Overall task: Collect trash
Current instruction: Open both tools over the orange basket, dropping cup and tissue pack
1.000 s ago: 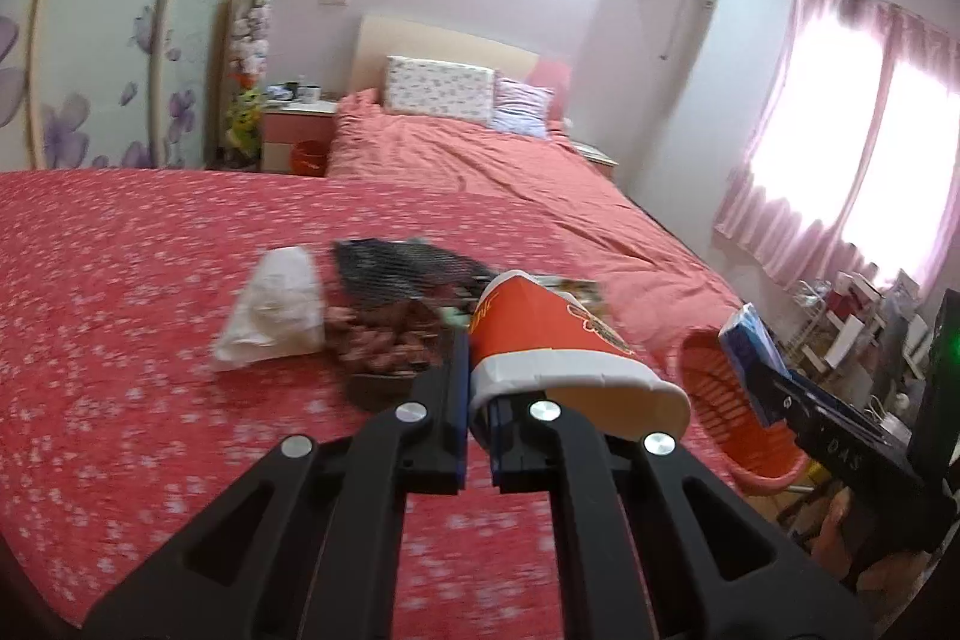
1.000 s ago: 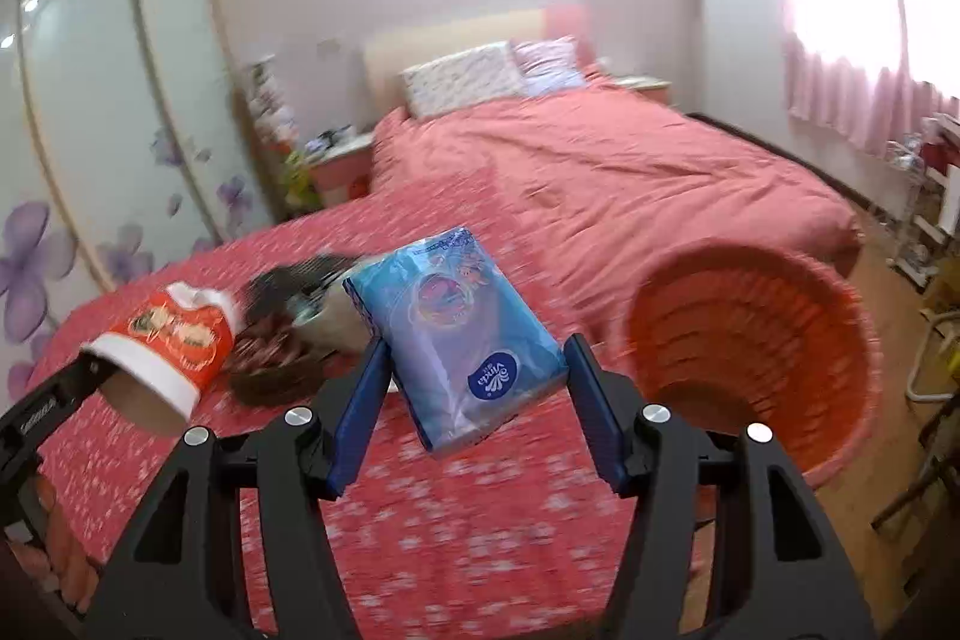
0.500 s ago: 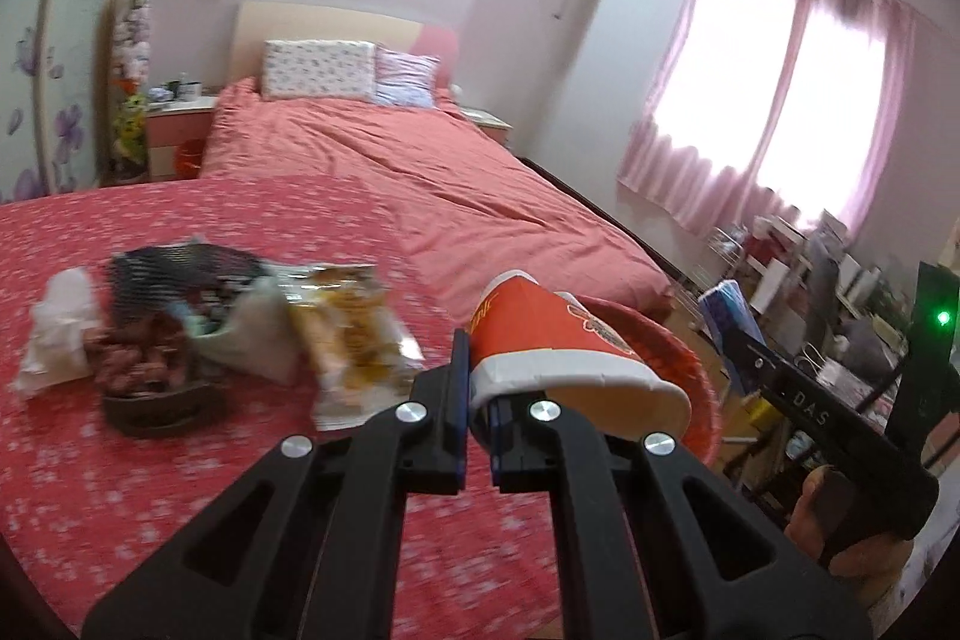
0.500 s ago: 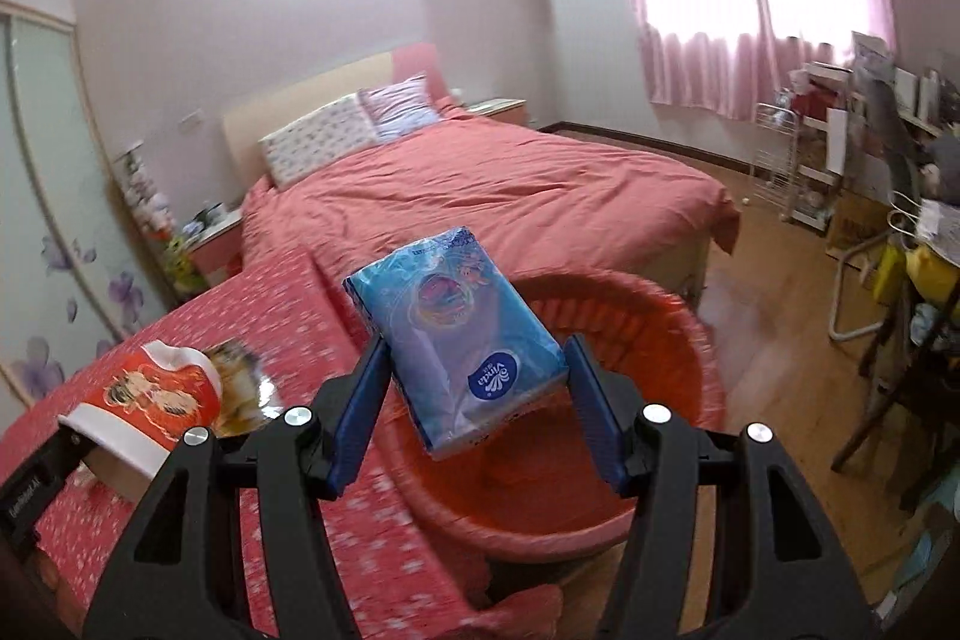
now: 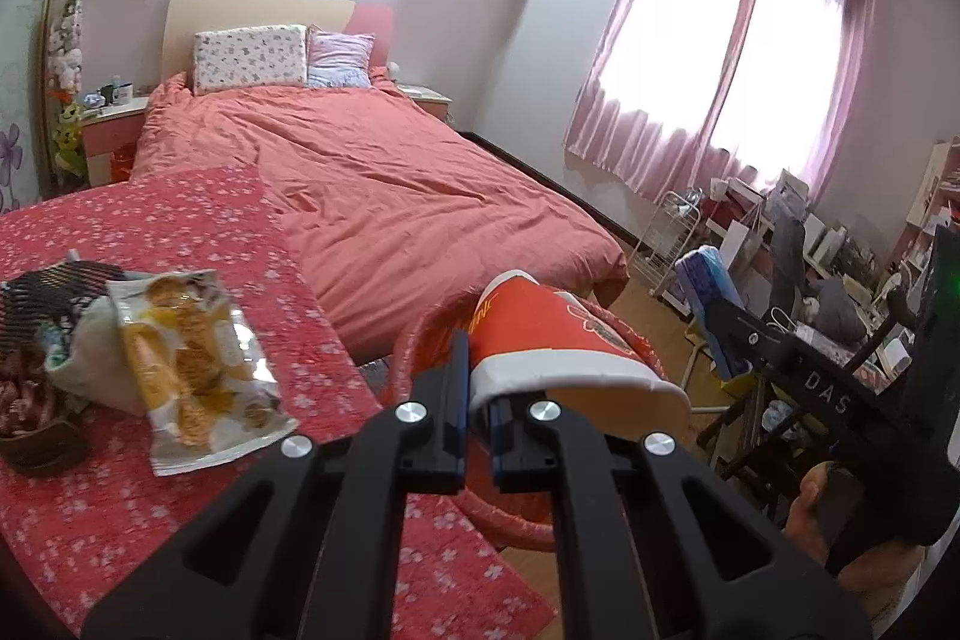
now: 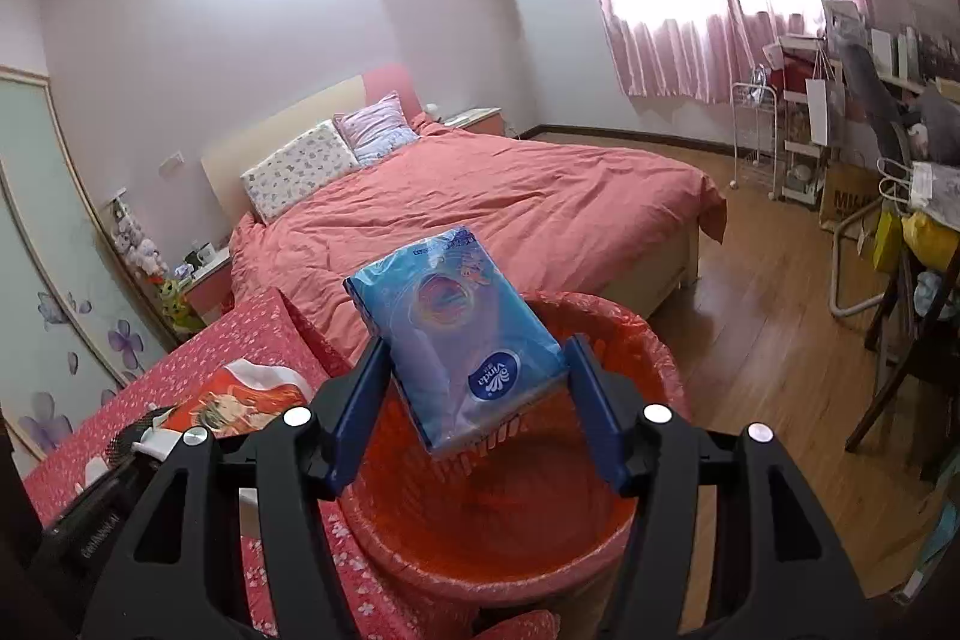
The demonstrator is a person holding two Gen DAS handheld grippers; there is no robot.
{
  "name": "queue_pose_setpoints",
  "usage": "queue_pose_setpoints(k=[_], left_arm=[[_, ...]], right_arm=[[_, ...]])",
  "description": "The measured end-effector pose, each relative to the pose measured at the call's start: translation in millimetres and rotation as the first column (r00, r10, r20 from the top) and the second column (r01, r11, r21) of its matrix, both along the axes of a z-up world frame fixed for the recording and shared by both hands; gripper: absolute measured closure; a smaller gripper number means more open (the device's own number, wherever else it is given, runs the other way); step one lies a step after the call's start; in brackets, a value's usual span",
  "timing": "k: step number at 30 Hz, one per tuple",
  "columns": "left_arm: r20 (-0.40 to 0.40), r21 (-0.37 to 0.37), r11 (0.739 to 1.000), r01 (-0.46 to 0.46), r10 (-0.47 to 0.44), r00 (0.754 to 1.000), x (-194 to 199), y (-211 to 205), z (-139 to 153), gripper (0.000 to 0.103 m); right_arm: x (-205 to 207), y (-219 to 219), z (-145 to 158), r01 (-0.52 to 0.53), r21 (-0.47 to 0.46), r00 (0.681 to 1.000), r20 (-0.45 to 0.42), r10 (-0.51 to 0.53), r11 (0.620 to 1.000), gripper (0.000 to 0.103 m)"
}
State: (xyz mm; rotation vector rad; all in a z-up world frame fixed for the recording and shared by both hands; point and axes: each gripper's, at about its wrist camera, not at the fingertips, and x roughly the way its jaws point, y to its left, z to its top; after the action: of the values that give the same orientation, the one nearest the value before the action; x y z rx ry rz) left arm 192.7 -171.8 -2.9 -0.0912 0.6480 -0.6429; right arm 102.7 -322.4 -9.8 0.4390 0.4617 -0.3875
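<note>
The left gripper (image 5: 477, 415) sits at lower centre of the left wrist view, its fingers (image 5: 456, 388) clamped on the rim wall of a red and white paper cup (image 5: 552, 346), one finger inside the mouth and one outside. The cup lies on its side, mouth toward the camera, in front of the orange basket (image 5: 414, 346), whose rim shows just behind and below it.

In the right wrist view the right gripper (image 6: 477, 412) holds a blue tissue pack (image 6: 456, 328) between its fingers (image 6: 360, 412), which press on the pack's two long sides. The pack tilts upward over the near rim of the orange basket (image 6: 654, 346), which fills the lower centre of that frame and is lined with a red bag. The cup (image 6: 240, 400) appears at lower left there, just beside the basket.

On the red flowered surface (image 5: 180, 220), left of the left wrist frame, lie a yellow snack bag (image 5: 192, 358), a black mesh wrapper (image 5: 54, 286) and a dark tray (image 5: 30, 430), close together. A pink bed (image 5: 384, 172) with two pillows (image 5: 282, 55) fills the middle distance. Pink curtains (image 5: 720, 58) hang at upper right, and a cluttered rack (image 5: 672, 238) and desk stand below them. The wooden floor (image 6: 768, 280) lies to the right of the basket.
</note>
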Motion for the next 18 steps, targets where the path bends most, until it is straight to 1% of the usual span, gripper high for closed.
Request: queue_pose_setpoints(k=[8, 12, 14, 15, 16, 17, 18], left_arm=[[-0.04, 0.019, 1.0, 0.022, -0.021, 0.999, 20.0, -29.4, -21.1, 0.097], [-0.08, 0.033, 0.999, 0.029, -0.026, 0.996, 31.4, -40.9, -34.3, 0.096], [-0.101, 0.04, 0.999, 0.025, -0.021, 0.995, 36.7, -43.0, -41.2, 0.088], [-0.11, 0.044, 0.999, 0.025, -0.02, 0.994, 38.3, -43.8, -43.8, 0.081], [-0.118, 0.052, 0.998, 0.019, -0.013, 0.993, 40.6, -43.7, -46.9, 0.073], [-0.123, 0.057, 0.998, 0.013, -0.006, 0.992, 41.1, -43.3, -48.4, 0.07], [-0.128, 0.061, 0.998, 0.006, 0.002, 0.992, 42.7, -41.4, -50.6, 0.065]], right_arm=[[9.0, -22.2, -10.4, 0.013, 0.059, 1.0, 0.002, -0.013, 0.998, 0.043], [15.4, -30.3, -16.9, 0.022, 0.095, 1.0, -0.007, -0.021, 0.995, 0.041], [20.0, -33.4, -21.2, 0.02, 0.115, 1.0, -0.016, -0.018, 0.993, 0.039], [21.0, -33.6, -23.1, 0.018, 0.12, 1.0, -0.019, -0.016, 0.993, 0.038], [22.9, -34.3, -24.8, 0.015, 0.123, 1.0, -0.026, -0.012, 0.992, 0.033], [23.9, -33.5, -26.7, 0.014, 0.122, 0.999, -0.036, -0.01, 0.992, 0.029], [23.4, -32.1, -28.1, 0.015, 0.121, 0.999, -0.044, -0.01, 0.993, 0.029]])
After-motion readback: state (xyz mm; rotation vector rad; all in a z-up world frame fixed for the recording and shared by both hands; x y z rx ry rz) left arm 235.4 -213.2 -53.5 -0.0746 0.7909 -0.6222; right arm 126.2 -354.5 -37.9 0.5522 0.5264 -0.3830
